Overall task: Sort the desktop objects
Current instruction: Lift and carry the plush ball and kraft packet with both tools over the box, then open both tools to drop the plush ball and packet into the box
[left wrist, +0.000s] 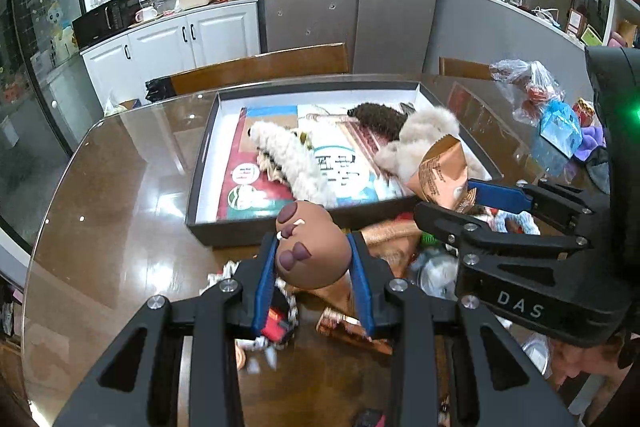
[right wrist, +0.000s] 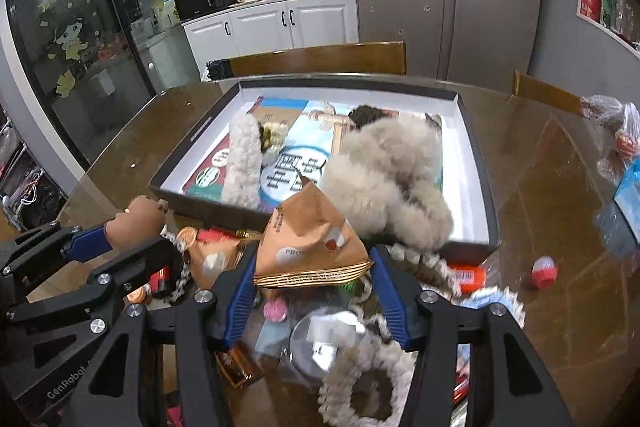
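Observation:
My left gripper is shut on a brown round toy with purple spots, held above the table in front of the dark shallow box. It also shows in the right wrist view. My right gripper is shut on a tan snack packet, held just before the box's near rim; the packet also shows in the left wrist view. In the box lie a white braided plush, a beige fluffy plush, a dark fuzzy item and printed cards.
A heap of loose items lies under the grippers: rope rings, a clear lid, copper packets. A small red ball and plastic bags are to the right. Wooden chair backs stand behind the table.

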`<action>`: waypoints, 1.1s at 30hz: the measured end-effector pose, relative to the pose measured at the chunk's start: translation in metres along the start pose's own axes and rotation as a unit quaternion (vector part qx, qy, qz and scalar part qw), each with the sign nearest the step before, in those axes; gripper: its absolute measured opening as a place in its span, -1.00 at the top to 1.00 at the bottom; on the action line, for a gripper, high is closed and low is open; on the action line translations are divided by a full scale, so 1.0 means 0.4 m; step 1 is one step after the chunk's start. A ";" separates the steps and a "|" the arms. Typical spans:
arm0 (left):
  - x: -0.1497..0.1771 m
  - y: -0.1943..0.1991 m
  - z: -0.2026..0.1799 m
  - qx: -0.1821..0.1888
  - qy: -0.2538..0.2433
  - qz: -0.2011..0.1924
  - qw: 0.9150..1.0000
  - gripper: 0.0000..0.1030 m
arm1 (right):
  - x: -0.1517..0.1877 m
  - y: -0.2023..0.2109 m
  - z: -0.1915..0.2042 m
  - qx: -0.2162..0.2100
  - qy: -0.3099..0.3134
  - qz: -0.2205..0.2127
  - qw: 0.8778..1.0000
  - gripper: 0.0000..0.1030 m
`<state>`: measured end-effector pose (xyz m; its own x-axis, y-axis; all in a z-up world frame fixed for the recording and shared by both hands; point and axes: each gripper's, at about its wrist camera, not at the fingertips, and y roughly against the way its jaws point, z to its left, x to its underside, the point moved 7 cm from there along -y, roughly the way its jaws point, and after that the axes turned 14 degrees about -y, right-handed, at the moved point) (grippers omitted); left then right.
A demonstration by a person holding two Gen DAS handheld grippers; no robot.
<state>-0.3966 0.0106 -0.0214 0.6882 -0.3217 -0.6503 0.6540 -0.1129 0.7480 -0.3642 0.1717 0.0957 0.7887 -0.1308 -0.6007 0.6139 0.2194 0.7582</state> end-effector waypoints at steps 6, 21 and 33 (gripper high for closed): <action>-0.041 -0.039 0.014 0.006 -0.001 0.001 1.000 0.32 | -0.041 -0.031 -0.004 0.005 0.004 0.002 1.000 -0.09; -0.092 -0.185 0.082 0.013 0.012 0.022 1.000 0.32 | -0.109 -0.162 -0.022 0.019 0.010 0.025 0.999 -0.09; -0.115 -0.240 0.119 0.008 0.010 0.024 1.000 0.32 | -0.130 -0.197 0.013 0.028 0.037 0.027 0.999 -0.09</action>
<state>-0.5058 -0.0083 -0.0569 0.7253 -0.3080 -0.6157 0.6146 -0.1132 0.7807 -0.4534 0.1560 0.0686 0.8171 -0.0483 -0.5745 0.5735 0.1698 0.8014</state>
